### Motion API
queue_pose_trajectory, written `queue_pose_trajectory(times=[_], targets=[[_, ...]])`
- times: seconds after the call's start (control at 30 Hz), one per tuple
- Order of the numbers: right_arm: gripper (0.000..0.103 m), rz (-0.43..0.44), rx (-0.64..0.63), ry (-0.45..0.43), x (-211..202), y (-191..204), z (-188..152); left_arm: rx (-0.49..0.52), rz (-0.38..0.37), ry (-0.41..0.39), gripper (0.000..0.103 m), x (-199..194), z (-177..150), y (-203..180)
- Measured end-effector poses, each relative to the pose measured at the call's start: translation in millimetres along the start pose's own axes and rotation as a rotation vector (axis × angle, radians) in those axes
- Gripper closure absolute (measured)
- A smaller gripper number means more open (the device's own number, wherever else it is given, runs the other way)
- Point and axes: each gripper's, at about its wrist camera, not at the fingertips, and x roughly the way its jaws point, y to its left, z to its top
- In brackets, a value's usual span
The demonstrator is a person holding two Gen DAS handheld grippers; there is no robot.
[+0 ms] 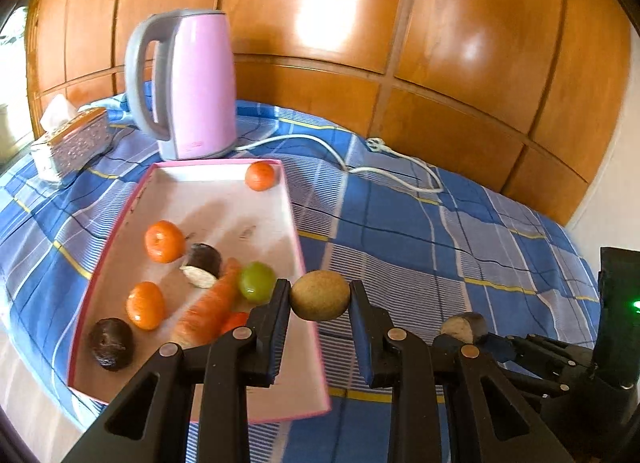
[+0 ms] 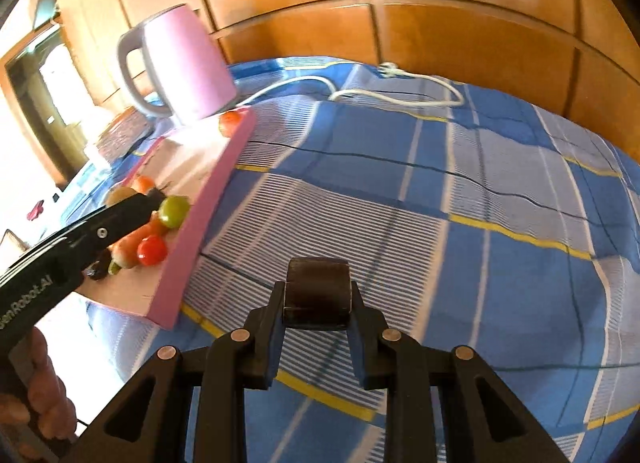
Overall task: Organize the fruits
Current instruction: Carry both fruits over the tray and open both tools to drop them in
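Brown and fuzzy, the kiwi [image 1: 320, 295] sits pinched in my left gripper [image 1: 320, 297] at lower centre of the left view, over the right edge of the pink tray [image 1: 298, 239]. My right gripper [image 2: 317, 295] is clamped on a dark cut eggplant piece [image 2: 317, 292], low centre in its view, above the blue checked cloth [image 2: 480, 199]. Left of the kiwi, the tray holds three tangerines [image 1: 164, 241], a carrot [image 1: 208, 311], a green grape [image 1: 257, 281] and another eggplant piece [image 1: 203, 265]. A pink kettle [image 1: 196, 83] stands upper left.

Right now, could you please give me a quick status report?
Left gripper shut on brown kiwi. Right gripper shut on dark eggplant chunk. Pink tray unobstructed.
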Motion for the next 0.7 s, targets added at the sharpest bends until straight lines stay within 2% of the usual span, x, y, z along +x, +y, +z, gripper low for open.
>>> queue_pose_trajectory(times=[0.33, 0.5, 0.57, 0.7], targets=[[0.075, 0.111, -0.067, 0.023, 11.0, 43.6, 24.1, -0.168, 0.102, -0.056, 0.074, -20.5, 20.0, 87.1], [0.075, 0.167, -0.116, 0.019, 21.6, 74.7, 42.0, -0.242, 0.139, -0.058, 0.074, -25.6, 17.6, 126.8], [0.075, 0.179, -0.134, 0.019, 25.8, 85.4, 48.4, -0.261, 0.149, -0.058, 0.074, -26.7, 15.3, 135.5], [0.075, 0.194, -0.146, 0.030, 36.3, 99.6, 59.0, -0.259, 0.118, -0.048, 0.074, -21.1, 14.1, 136.9]])
